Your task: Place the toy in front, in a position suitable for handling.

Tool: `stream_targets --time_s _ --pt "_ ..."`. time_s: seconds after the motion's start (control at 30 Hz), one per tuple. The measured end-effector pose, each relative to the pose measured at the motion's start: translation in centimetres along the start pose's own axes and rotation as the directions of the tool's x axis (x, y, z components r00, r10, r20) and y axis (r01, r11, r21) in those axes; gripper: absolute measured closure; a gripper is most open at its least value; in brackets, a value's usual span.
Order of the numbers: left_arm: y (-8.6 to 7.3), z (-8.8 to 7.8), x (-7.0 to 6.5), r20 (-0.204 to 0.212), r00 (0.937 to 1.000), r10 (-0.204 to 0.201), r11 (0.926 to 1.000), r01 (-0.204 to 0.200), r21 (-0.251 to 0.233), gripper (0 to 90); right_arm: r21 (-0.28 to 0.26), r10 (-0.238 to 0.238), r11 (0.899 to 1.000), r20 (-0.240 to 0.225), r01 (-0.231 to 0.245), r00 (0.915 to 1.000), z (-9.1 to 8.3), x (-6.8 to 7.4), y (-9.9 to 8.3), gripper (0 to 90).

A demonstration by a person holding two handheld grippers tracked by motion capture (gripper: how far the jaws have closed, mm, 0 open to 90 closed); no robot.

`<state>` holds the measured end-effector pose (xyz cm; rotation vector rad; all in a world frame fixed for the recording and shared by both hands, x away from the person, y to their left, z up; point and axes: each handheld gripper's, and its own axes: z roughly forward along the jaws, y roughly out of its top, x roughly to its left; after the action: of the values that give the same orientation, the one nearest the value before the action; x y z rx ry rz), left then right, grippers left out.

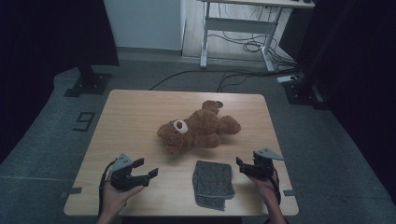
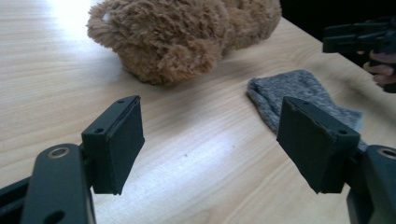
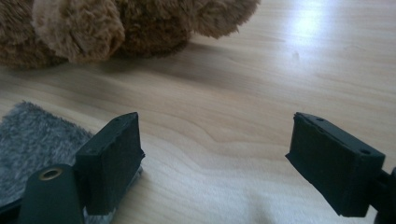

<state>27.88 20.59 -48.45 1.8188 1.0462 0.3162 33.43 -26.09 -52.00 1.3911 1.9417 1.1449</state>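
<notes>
The teddy bear (image 1: 198, 129) lies on the table (image 1: 135, 121), near the middle. The cloth (image 1: 214, 183) lies flat on the table too, in front of the bear and a bit to the right, close to the near edge. The left gripper (image 1: 145, 169) is near the front left of the table, left of the cloth. The right gripper (image 1: 242, 164) is just right of the cloth. The cloth sits between the two grippers.

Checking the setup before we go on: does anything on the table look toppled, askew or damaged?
The teddy bear lies tipped over on the table. The grey cloth overhangs the near edge. No damage shows.
</notes>
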Motion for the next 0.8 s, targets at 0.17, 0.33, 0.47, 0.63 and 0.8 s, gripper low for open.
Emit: stream_targets --time_s 0.17,0.33,0.47,0.63,0.8 --pt "0.5 0.9 0.4 -0.022 0.9997 -0.001 1.0000 0.001 -0.005 24.4 -0.005 0.008 1.000 -0.014 -0.008 0.9999 0.3 0.2 0.8 17.5" --pt "1.3 2.2 0.7 -0.035 0.9993 -0.013 0.9999 0.013 -0.002 24.3 -0.007 -0.007 1.000 -0.023 0.007 0.9997 0.6 0.7 2.0 18.3" --pt "1.9 3.0 0.7 -0.034 0.9994 -0.011 0.9999 0.012 0.007 24.3 -0.015 -0.016 1.000 -0.043 0.015 0.9990 0.7 1.0 2.7 18.5" --pt "2.5 4.2 0.3 -0.025 0.9997 0.005 0.9998 -0.004 0.021 24.0 0.004 -0.023 1.000 -0.057 0.023 0.9981 1.9 1.7 3.8 18.9" --pt "2.7 5.8 0.1 -0.022 0.9997 0.010 0.9991 -0.009 0.041 23.6 0.021 -0.030 0.999 -0.059 0.032 0.9978 3.1 1.8 4.3 19.6"
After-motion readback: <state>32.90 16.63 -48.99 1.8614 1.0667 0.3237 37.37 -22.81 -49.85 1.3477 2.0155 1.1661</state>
